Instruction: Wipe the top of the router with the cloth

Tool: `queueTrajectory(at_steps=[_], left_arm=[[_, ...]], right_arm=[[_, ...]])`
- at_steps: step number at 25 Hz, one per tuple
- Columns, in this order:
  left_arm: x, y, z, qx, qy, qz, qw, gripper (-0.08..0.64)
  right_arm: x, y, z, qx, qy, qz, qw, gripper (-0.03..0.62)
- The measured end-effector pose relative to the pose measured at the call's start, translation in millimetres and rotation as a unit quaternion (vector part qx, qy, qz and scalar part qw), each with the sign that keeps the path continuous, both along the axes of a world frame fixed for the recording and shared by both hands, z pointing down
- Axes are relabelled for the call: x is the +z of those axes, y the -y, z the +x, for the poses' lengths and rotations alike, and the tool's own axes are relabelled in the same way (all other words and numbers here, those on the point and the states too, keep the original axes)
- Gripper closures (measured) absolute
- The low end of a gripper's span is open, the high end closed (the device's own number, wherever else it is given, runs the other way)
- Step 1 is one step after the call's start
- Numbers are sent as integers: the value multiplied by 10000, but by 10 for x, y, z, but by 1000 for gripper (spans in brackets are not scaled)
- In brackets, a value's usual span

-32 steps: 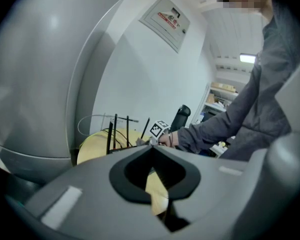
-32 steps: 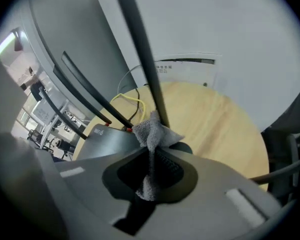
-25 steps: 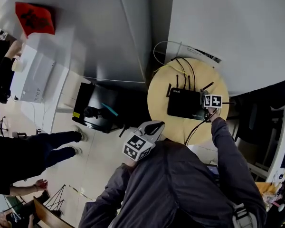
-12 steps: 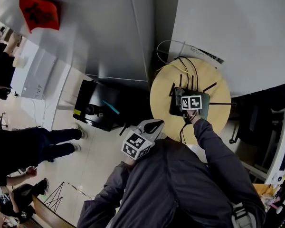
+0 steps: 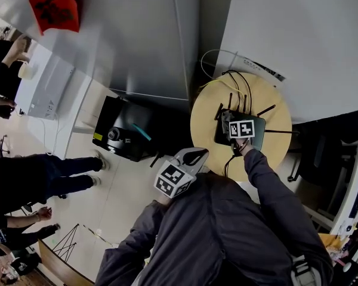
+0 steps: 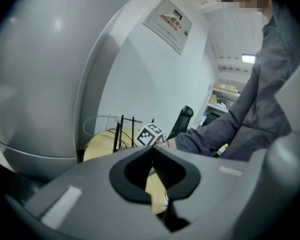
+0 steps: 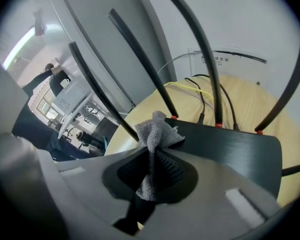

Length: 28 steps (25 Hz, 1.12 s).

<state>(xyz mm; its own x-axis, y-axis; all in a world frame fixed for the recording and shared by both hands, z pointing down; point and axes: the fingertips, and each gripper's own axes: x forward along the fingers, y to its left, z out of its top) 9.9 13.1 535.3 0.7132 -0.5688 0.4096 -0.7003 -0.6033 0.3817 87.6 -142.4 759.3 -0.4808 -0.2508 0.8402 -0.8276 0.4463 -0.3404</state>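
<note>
A black router (image 5: 258, 137) with several upright antennas lies on a small round wooden table (image 5: 206, 119); the same router (image 7: 230, 149) fills the right gripper view. My right gripper (image 5: 238, 125) is over the router's left part, shut on a grey cloth (image 7: 152, 134) that rests on the router's top near its left end. In the right gripper view that gripper (image 7: 151, 156) has its jaws closed on the cloth. My left gripper (image 5: 184, 170) hangs near my chest, away from the table. Seen in its own view, the left gripper (image 6: 152, 156) is shut with nothing in it.
Black and yellow cables (image 5: 238, 89) run off the back of the router. A grey cabinet (image 5: 137, 40) stands left of the table above a black box (image 5: 128, 137) on the floor. A white wall (image 5: 298, 34) is behind. People (image 5: 24, 177) stand at the left.
My right gripper moved left with the cloth, from the router's right edge onto its top towards the left part. The left gripper has stayed where it was.
</note>
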Motion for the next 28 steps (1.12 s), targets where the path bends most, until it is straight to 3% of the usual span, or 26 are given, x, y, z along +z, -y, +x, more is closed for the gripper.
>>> queueTrajectory(at_steps=[22,28], left_arm=[[13,56,340,377,-68,21,9993,560],[7,51,299,412,-51,52,9991,560]], right_arm=[[18,30,1619,959,-347,9,9948,565],[24,48,1888,1211,-563,58,9910,565]])
